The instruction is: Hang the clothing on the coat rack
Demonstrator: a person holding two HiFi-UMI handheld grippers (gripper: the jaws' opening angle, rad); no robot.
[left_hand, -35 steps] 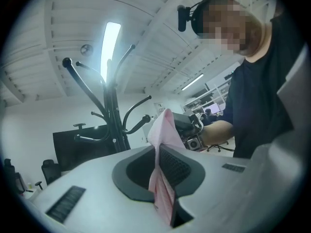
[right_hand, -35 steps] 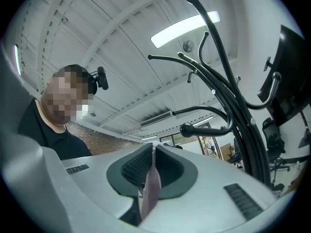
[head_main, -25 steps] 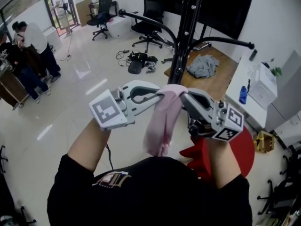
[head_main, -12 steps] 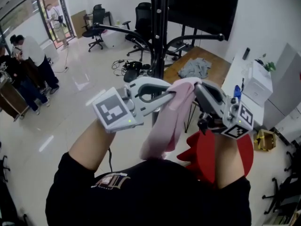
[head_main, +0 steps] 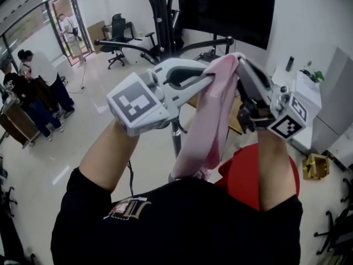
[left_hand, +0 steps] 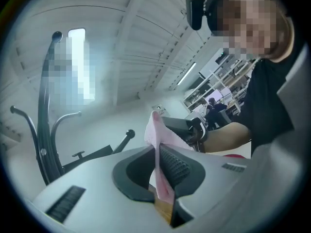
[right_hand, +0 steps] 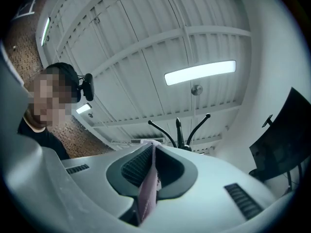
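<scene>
Garment held aloft, not yet hung
The left gripper [head_main: 205, 81] and right gripper [head_main: 242, 68] are each clamped shut on the top edge of the soft pink cloth garment [head_main: 212, 126], near the black metal coat rack [head_main: 160, 15] at far left; draping it over an arm remains.

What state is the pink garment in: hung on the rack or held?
Held: left gripper and right gripper both pinch the garment.
</scene>
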